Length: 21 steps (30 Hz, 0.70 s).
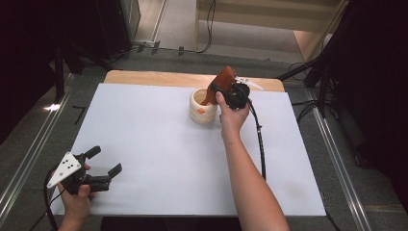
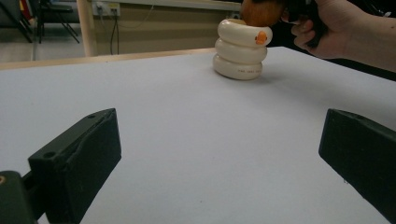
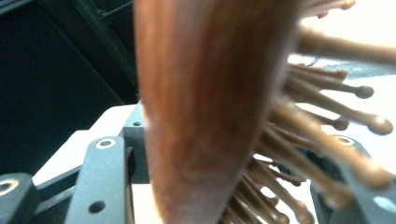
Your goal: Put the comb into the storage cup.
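white table sheet over wood, grey floor, dark surrounding stands.

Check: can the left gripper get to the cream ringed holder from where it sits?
Probably yes. The left gripper is open, with bare white table between it and the cream ringed holder. But the right gripper with the wooden hairbrush crowds its top.

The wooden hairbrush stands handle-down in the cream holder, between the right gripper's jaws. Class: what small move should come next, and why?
Probably draw the right gripper up and back, clear of the hairbrush. Its handle already sits inside the ringed holder, and the jaws appear loose around the head, so the holder seems to carry it.
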Available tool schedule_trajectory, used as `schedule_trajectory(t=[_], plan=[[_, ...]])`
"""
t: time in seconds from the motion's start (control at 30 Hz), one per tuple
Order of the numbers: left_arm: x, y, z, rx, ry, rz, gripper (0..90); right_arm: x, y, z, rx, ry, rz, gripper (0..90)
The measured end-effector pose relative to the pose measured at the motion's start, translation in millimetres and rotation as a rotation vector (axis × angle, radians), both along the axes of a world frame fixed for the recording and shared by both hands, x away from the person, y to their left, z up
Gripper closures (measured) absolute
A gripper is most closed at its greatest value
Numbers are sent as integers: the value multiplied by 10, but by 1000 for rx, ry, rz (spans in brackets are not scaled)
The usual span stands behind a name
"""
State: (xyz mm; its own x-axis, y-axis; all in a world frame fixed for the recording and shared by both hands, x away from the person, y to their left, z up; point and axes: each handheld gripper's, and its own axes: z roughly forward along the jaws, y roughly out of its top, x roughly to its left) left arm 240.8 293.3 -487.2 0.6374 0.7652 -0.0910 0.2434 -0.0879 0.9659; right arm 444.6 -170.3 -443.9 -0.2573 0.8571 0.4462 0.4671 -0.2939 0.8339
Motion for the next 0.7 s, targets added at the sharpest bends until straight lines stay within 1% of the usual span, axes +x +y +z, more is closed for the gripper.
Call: schedule_trajectory(t=[0.13,0.27,0.33,0.43,0.57,0.63,0.7], plan=[[0,0,0,-1,0,1,0,-5,-17,7,5,8,-7,348],[1,-1,-1,1,-1,0,0,-7,-35,-3,-14,10,3,313],[2,-1,0,3,-1,-1,0,-10,-36,3,-11,11,10,290],[1,-2,0,4,-1,0,0,-21,-34,18,-20,-2,13,234],[0,-3,-1,3,-2,-1,0,-40,-35,39,-16,-12,28,155],[1,-2,0,4,-2,-2,0,-53,-34,50,-37,-22,31,105],[1,-2,-1,3,-2,-3,0,-69,-26,63,-57,-27,34,90]])
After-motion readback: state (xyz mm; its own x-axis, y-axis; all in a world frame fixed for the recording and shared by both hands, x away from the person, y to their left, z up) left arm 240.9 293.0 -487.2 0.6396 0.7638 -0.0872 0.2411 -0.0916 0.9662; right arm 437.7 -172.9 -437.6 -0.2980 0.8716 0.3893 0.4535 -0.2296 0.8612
